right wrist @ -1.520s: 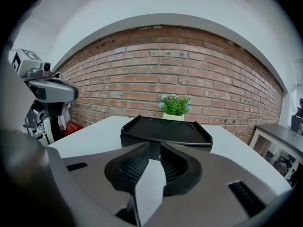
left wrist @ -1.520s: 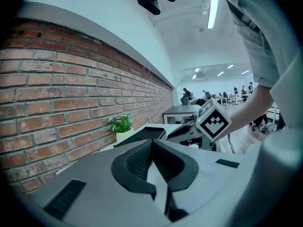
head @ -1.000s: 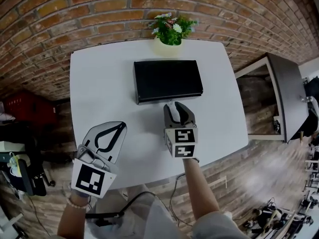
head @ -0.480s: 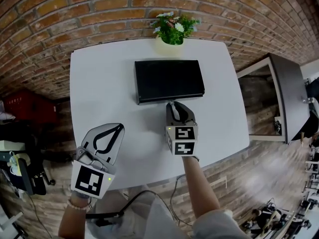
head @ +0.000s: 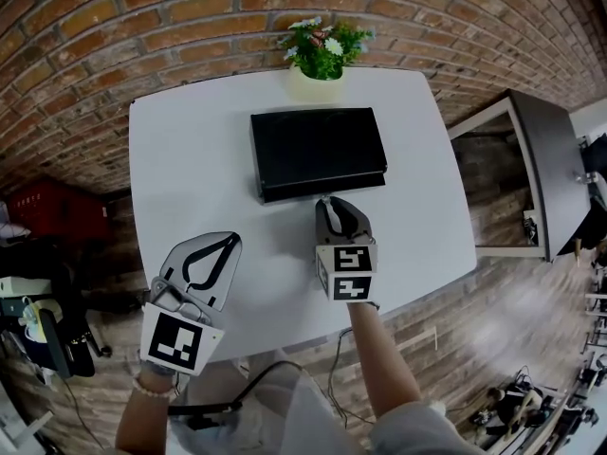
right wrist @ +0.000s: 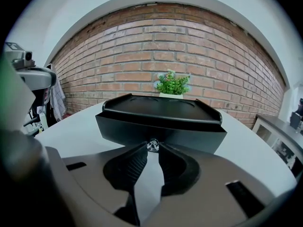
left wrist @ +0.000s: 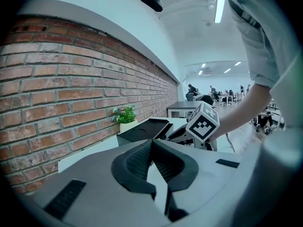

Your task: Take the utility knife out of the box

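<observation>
A closed black box [head: 318, 150] lies on the white table [head: 190, 159], with a small clear knob [right wrist: 152, 145] on its front face. No utility knife shows anywhere. My right gripper [head: 328, 202] is at the box front, its tips [right wrist: 152, 148] pinched on that knob from both sides. My left gripper [head: 226, 243] rests over the table's near left part, well away from the box. Its jaws [left wrist: 152, 143] are shut with nothing between them. The left gripper view shows the box [left wrist: 142, 129] from the side.
A potted green plant [head: 322, 60] stands behind the box against the brick wall [head: 142, 27]. Bare tabletop lies to the left and right of the box. A dark desk [head: 545, 169] stands beyond the table's right edge, with wooden floor below.
The right gripper has crept slightly closer to the box front. The left gripper has stayed where it was.
</observation>
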Action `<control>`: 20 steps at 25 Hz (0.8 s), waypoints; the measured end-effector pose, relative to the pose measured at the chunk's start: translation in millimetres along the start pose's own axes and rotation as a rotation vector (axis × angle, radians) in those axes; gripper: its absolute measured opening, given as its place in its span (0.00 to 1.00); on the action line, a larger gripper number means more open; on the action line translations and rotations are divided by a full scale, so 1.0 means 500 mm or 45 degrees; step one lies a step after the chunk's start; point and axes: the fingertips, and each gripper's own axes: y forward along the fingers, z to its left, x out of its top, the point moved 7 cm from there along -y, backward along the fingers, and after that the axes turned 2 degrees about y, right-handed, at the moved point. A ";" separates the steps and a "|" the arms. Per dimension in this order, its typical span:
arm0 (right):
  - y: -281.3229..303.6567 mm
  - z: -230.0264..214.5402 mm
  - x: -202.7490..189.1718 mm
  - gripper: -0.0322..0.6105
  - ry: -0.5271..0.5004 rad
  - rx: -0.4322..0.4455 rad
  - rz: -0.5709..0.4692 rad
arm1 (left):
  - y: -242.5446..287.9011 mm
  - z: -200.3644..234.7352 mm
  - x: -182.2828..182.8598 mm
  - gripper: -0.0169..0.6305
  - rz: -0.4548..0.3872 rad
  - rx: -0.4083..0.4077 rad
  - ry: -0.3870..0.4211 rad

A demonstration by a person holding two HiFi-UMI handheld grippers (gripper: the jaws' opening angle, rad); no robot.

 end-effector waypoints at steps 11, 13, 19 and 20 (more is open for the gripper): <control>-0.062 0.007 -0.040 0.20 0.044 -0.018 0.023 | 0.016 -0.024 0.009 0.05 -0.025 -0.072 0.018; -0.073 0.007 -0.048 0.20 0.052 -0.021 0.027 | 0.021 -0.029 0.012 0.05 -0.034 -0.090 0.024; -0.102 0.009 -0.070 0.20 0.072 -0.031 0.038 | 0.031 -0.049 0.020 0.05 -0.044 -0.132 0.043; -0.107 0.010 -0.073 0.20 0.075 -0.032 0.039 | 0.032 -0.051 0.021 0.05 -0.045 -0.138 0.045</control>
